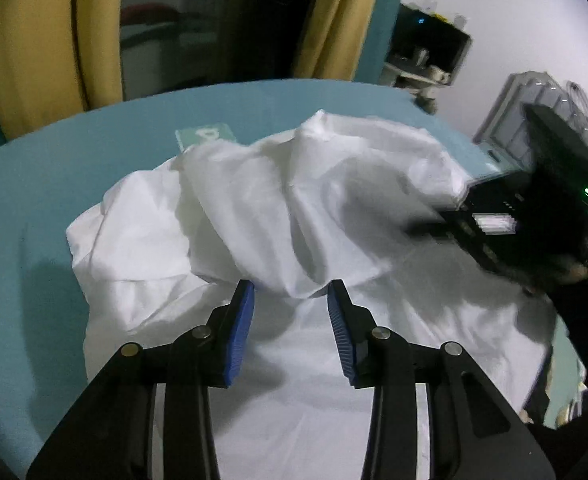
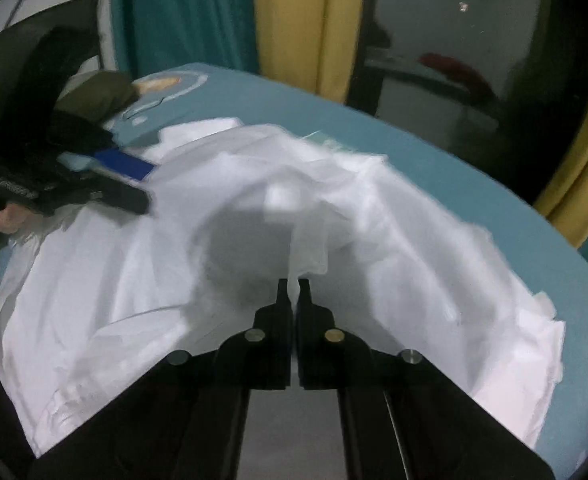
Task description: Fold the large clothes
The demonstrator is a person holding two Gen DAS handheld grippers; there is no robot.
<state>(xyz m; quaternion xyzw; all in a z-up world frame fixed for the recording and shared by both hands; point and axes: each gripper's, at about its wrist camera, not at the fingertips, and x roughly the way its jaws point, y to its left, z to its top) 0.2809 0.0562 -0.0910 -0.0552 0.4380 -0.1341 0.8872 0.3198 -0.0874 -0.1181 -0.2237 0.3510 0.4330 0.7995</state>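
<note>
A large white garment [image 1: 294, 216] lies rumpled on a teal bed [image 1: 93, 152]. My left gripper [image 1: 291, 292] is open, its blue pads just short of a raised fold of the cloth, holding nothing. My right gripper [image 2: 293, 286] is shut on a pinch of the white garment [image 2: 334, 208] and lifts it into a tented fold. The right gripper also shows blurred at the right edge of the left wrist view [image 1: 446, 224]. The left gripper shows at the left edge of the right wrist view [image 2: 141, 192], over the garment's edge.
Yellow curtains [image 1: 33, 40] and a dark window stand behind the bed. A white wall with a black shelf unit [image 1: 430, 48] is at the far right. Dark clothing [image 2: 93, 92] lies at the bed's far left corner in the right wrist view. The teal sheet [image 2: 474, 184] is bare around the garment.
</note>
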